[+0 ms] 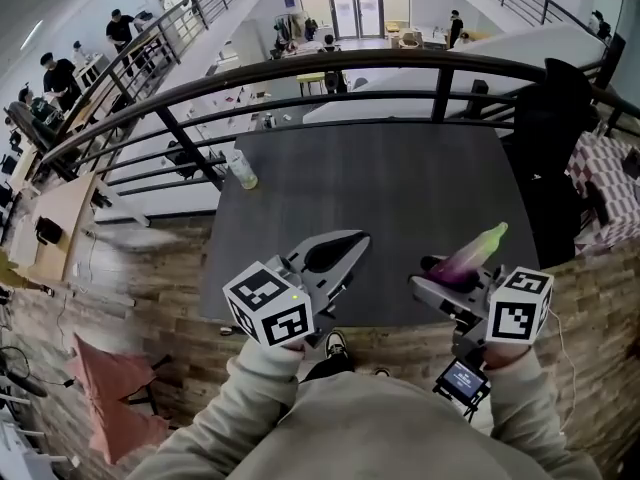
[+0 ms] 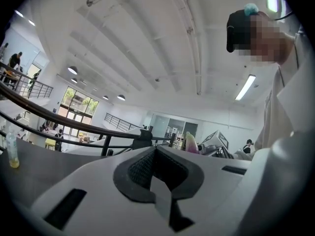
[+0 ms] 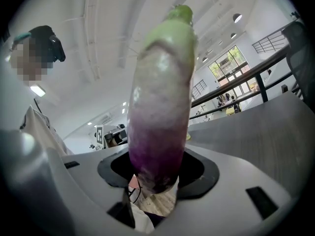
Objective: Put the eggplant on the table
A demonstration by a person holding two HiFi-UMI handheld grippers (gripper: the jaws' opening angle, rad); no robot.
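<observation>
Right gripper view | right gripper [image 3: 156,178] clamps eggplant [image 3: 162,97] | over table [image 3: 268,127] edge

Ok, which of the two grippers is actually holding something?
The right gripper: its jaws clamp the purple end of the eggplant. The left gripper has its jaws closed together with nothing between them.

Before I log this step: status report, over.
Right hand-held gripper shut on eggplant, above table. Left hand-held gripper shut, empty. Bottle far-left, out of path.
</observation>
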